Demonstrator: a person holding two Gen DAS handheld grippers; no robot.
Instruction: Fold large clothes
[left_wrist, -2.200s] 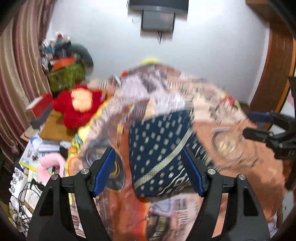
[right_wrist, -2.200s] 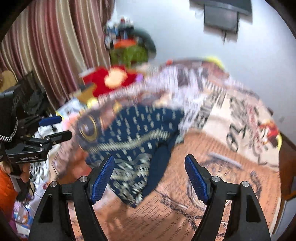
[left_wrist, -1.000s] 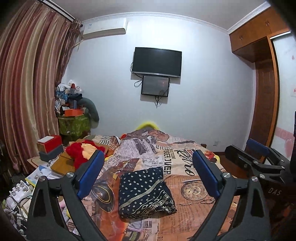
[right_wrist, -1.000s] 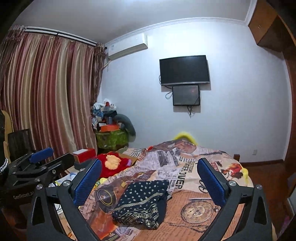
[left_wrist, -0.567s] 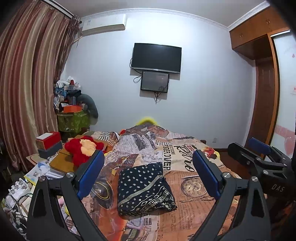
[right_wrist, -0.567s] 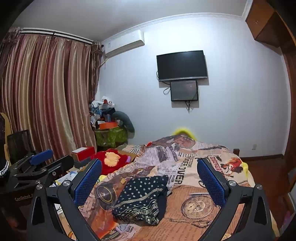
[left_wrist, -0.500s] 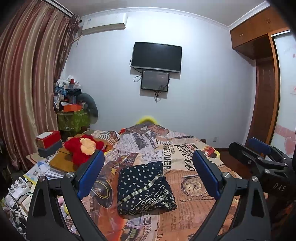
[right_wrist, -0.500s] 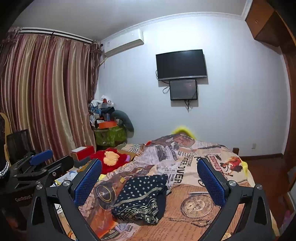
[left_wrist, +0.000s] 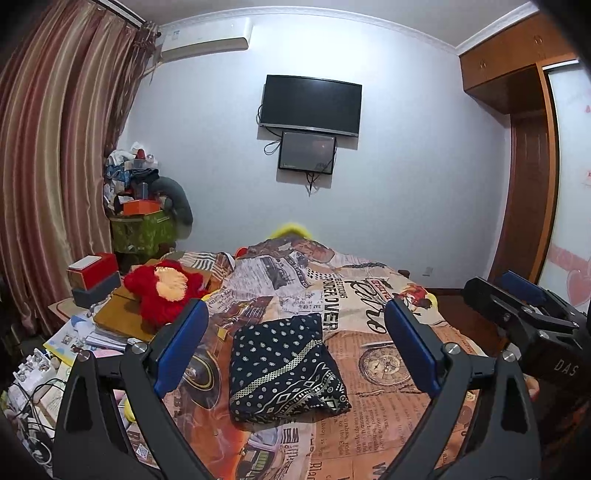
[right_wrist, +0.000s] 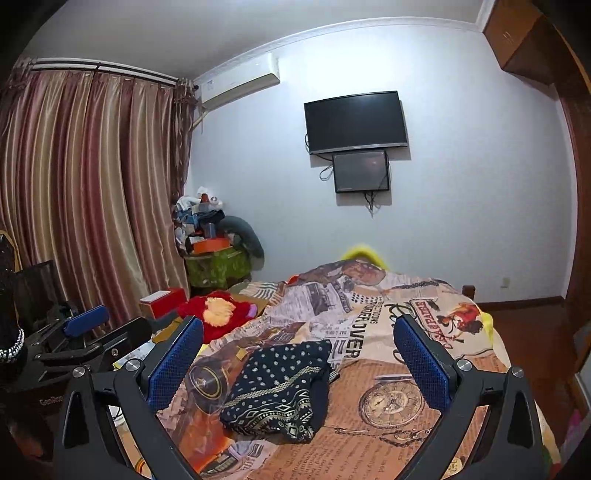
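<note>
A dark navy garment (left_wrist: 282, 367) with white dots and a patterned band lies folded into a rectangle on the bed (left_wrist: 373, 417), which has a newspaper-print cover. The right wrist view shows the same garment (right_wrist: 279, 387) a little left of centre. My left gripper (left_wrist: 295, 354) is held well back from and above it, open, with nothing between its blue pads. My right gripper (right_wrist: 297, 362) is likewise open and empty, raised clear of the cloth. Each gripper shows at the edge of the other's view: the right gripper (left_wrist: 524, 306) and the left gripper (right_wrist: 88, 332).
A red plush toy (left_wrist: 162, 286) and boxes (left_wrist: 92, 275) crowd the bed's left side, with cluttered papers (left_wrist: 70, 341) below. A green bin piled with items (left_wrist: 142, 225) stands by the curtains (left_wrist: 55, 177). A television (left_wrist: 310, 105) hangs on the far wall; a wooden wardrobe (left_wrist: 532, 166) is at right.
Both grippers have pulled up and back from close over the garment, so the whole room shows. In the last half second the views hardly shift. The garment lies still.
</note>
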